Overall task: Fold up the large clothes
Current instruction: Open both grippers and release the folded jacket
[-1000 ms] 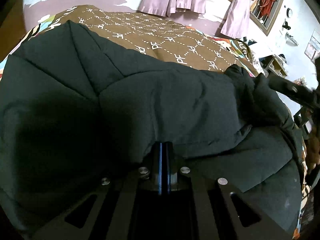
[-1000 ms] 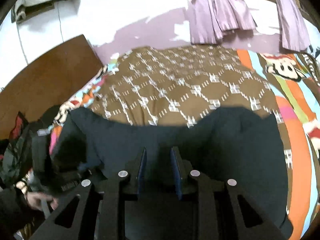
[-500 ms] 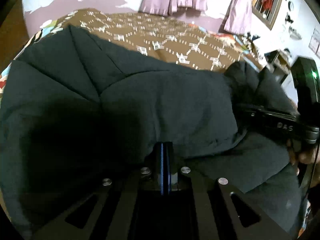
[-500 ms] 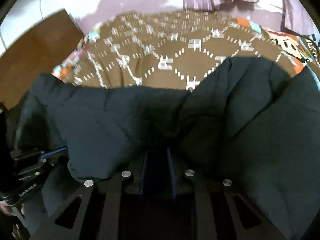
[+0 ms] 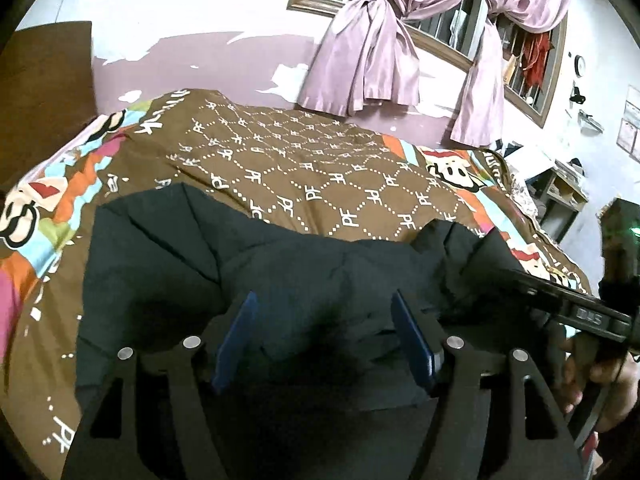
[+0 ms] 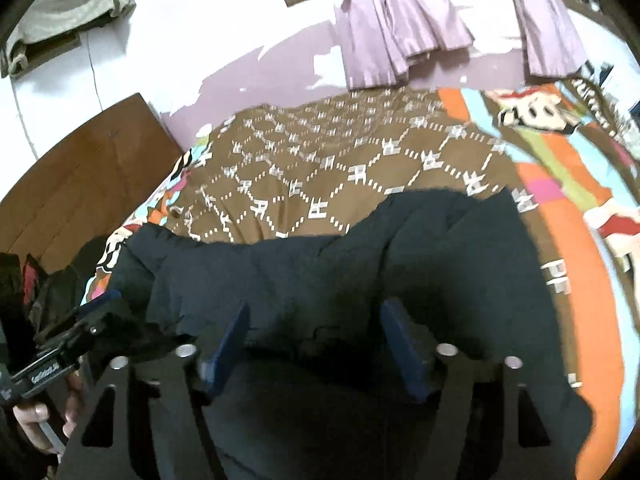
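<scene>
The dark jacket (image 5: 304, 264) lay folded on the patterned bed (image 5: 320, 160); the left gripper (image 5: 324, 332) and right gripper (image 6: 316, 340) hovered over it at lower centre, jaws spreading, gripping nothing.

near edge of the dark padded jacket (image 5: 320, 264) under both gripper frames; blanket (image 6: 500, 152) pattern blurred

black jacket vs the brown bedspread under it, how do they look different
The black jacket is plain, with no print; the brown bedspread carries a white dotted diamond pattern with letters and bright cartoon borders. The jacket is puffy and creased into folds, while the bedspread lies mostly flat. The jacket covers only the near part of the bed; the bedspread stretches on to the far wall. Both are soft fabric.
</scene>
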`<move>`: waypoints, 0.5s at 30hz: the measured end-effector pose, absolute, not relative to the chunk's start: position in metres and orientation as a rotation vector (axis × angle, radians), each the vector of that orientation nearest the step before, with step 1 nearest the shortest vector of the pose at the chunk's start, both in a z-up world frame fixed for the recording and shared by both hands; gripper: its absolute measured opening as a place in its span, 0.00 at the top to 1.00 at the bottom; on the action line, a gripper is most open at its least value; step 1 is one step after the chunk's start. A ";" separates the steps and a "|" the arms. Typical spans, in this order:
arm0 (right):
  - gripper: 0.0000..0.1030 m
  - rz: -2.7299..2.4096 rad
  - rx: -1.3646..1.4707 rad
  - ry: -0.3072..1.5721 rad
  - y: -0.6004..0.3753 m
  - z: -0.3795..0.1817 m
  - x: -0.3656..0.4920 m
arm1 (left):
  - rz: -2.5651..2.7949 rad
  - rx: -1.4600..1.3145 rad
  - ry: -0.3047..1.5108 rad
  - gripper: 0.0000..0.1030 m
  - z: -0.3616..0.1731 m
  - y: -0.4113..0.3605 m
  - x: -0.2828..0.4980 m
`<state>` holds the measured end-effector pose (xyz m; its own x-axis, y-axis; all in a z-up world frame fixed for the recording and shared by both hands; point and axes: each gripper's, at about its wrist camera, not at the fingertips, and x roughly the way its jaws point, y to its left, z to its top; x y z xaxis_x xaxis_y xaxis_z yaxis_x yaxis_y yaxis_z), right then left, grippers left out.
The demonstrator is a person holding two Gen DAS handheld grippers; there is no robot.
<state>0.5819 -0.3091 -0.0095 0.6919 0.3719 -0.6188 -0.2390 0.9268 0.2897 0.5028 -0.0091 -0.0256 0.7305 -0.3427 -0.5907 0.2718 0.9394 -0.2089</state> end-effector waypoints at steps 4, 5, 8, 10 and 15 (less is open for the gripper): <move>0.21 0.376 0.171 0.691 -0.315 0.014 0.560 | -0.318 -0.103 0.651 0.22 -0.012 -0.006 0.485; 0.18 0.373 0.169 0.675 -0.317 0.019 0.554 | -0.304 -0.091 0.649 0.12 -0.007 -0.005 0.478; 0.00 0.376 0.175 0.631 -0.321 0.040 0.533 | -0.278 -0.080 0.603 0.06 0.010 -0.002 0.457; 0.00 0.375 0.150 0.609 -0.321 0.053 0.518 | -0.278 -0.088 0.584 0.02 0.021 0.000 0.446; 0.00 0.348 0.060 0.555 -0.318 0.084 0.477 | -0.280 -0.117 0.555 0.02 0.055 -0.003 0.414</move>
